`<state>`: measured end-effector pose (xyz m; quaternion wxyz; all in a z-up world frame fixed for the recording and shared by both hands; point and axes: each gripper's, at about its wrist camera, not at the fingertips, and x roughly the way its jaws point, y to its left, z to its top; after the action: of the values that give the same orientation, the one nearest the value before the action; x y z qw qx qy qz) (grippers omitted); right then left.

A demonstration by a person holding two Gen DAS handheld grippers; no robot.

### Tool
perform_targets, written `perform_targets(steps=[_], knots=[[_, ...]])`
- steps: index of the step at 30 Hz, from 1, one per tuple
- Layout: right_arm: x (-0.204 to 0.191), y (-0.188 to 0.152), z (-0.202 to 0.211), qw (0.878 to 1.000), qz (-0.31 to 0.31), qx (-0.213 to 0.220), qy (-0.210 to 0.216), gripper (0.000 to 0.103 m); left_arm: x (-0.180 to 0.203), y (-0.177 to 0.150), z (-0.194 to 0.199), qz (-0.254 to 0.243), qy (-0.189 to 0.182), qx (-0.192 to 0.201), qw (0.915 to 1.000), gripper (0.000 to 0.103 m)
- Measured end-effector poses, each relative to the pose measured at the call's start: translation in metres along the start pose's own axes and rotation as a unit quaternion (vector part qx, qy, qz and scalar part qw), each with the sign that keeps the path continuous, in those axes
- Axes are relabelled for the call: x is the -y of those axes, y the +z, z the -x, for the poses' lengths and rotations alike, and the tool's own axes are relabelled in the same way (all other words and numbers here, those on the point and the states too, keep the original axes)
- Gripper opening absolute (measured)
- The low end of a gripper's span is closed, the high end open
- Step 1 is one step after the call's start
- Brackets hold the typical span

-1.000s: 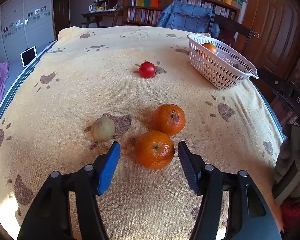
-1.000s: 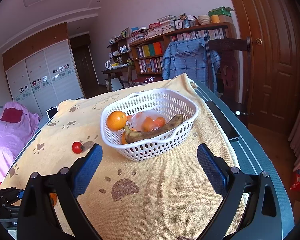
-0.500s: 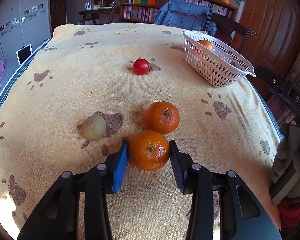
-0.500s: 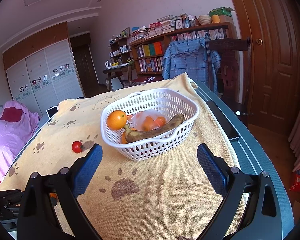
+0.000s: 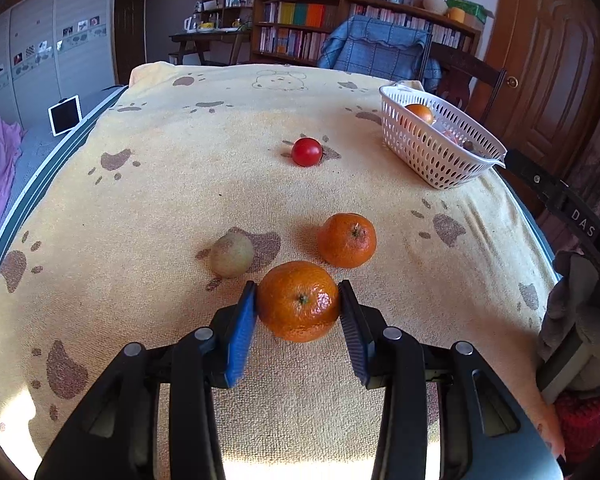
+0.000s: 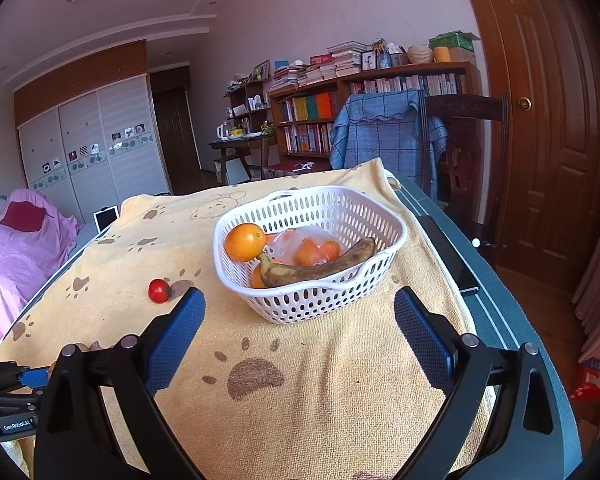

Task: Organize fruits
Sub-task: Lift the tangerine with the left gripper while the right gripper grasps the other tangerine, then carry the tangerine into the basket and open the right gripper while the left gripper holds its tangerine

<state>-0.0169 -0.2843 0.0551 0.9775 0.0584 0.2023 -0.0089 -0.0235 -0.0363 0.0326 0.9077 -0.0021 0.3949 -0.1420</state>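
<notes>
The left gripper [image 5: 299,302] is closed on a round orange tangerine [image 5: 298,300], with both blue pads touching its sides, just above the yellow paw-print towel [image 5: 172,200] that covers the desk. Just behind it a second orange tangerine [image 5: 347,240] lies on the towel, and a small pale green-brown fruit [image 5: 232,254] lies to its left. Farther away lies a small red tomato [image 5: 307,152]. The right gripper [image 6: 300,328] is wide open and holds nothing; it is near the white perforated plastic basket [image 6: 320,304], which contains an orange [image 6: 244,242] and a brown-spotted banana [image 6: 320,266].
</notes>
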Motion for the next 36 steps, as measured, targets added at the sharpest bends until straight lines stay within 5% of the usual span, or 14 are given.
perform_targets(steps=[7, 14, 26, 36], knots=[[-0.027, 0.000, 0.000, 0.999, 0.050, -0.014, 0.013, 0.097, -0.012, 0.000, 0.016, 0.001, 0.008, 0.020, 0.9998, 0.041], [-0.069, -0.008, -0.009, 0.990, 0.074, -0.073, 0.094, 0.095, -0.027, 0.000, 0.027, 0.009, 0.017, 0.038, 0.9991, 0.041], [-0.136, -0.029, -0.044, 0.964, 0.123, -0.170, 0.161, 0.055, -0.046, -0.006, 0.034, 0.025, 0.030, 0.051, 0.9979, 0.041], [-0.150, -0.037, -0.065, 0.960, 0.137, -0.192, 0.149, 0.042, -0.052, -0.009, 0.024, 0.032, 0.043, 0.042, 0.9977, 0.041]])
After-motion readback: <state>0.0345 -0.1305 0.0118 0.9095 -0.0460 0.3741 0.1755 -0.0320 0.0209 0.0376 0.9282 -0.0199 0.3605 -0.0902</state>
